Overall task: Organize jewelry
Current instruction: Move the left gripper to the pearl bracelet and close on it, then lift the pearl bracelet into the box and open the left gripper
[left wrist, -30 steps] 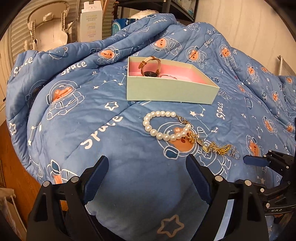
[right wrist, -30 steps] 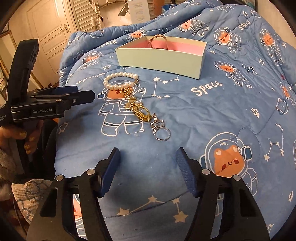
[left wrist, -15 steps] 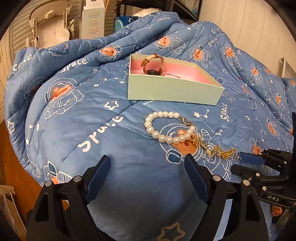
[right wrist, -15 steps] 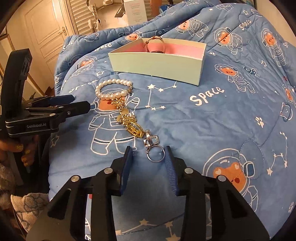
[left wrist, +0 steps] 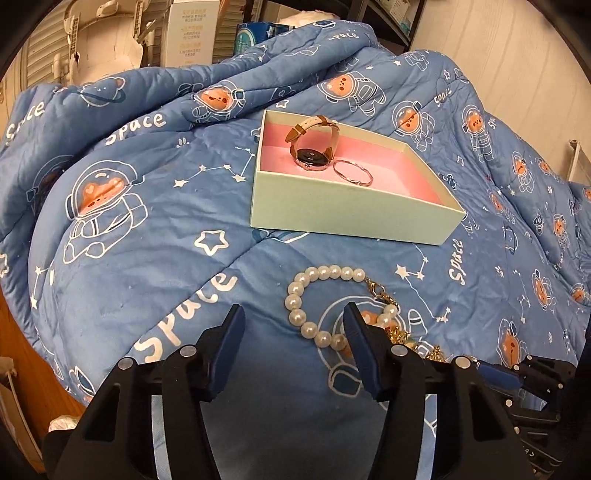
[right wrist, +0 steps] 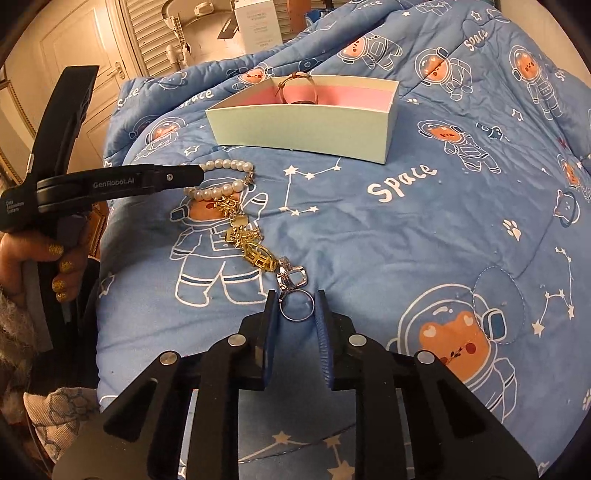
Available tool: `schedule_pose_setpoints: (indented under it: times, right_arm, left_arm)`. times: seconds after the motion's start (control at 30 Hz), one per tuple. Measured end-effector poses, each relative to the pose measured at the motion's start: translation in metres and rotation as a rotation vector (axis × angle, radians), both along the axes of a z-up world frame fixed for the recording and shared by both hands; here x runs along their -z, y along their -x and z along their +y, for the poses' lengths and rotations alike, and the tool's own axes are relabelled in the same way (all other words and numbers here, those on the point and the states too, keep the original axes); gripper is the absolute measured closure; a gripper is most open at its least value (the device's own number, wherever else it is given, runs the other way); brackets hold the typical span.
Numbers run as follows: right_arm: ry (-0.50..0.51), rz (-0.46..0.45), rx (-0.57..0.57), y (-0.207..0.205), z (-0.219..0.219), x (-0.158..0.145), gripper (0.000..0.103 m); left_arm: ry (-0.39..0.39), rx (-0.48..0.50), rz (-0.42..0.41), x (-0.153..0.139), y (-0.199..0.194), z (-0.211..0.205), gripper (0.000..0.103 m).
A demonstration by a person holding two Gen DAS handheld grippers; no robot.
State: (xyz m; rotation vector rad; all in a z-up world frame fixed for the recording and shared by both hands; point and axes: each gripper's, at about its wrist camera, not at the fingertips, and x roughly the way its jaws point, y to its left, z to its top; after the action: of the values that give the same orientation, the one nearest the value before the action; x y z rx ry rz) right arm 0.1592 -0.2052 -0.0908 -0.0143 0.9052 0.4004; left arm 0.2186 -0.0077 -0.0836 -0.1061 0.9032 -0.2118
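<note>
Our right gripper (right wrist: 296, 308) is closing round the key ring (right wrist: 297, 305) of the limp pearl keychain (left wrist: 325, 306) — a stiff, sound hold; our left gripper (left wrist: 293, 325), closing too, holds nothing yet.

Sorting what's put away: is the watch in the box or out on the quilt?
In. The watch stands on the pink lining inside the open box, beside a thin ring.

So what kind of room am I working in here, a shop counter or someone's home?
Most likely a home bedroom: the work surface is a bed covered with a blue space-print quilt, there is a panelled door behind it, and stacked household boxes stand beyond the bed.
</note>
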Motion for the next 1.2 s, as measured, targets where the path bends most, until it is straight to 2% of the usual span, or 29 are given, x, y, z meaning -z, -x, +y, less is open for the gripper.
schedule_pose_setpoints:
  times: [0.2,0.37,0.47,1.2]
  right_arm:
    - [-0.009,0.005,0.013,0.0,0.0,0.0,0.082]
    - [-0.012,0.002,0.031,0.003,0.0,0.0,0.082]
    - [-0.011,0.0,0.035,0.003,0.0,0.0,0.082]
    - [-0.022,0.01,0.024,0.009,-0.003,-0.005,0.082]
  left_arm:
    - [-0.104,0.03,0.015,0.009,-0.011,-0.014,0.064]
    - [-0.104,0.032,-0.001,0.009,-0.006,-0.017,0.085]
    - [-0.089,0.033,-0.008,0.007,-0.002,-0.017,0.094]
    - [0.046,0.116,-0.037,-0.026,0.027,-0.027,0.094]
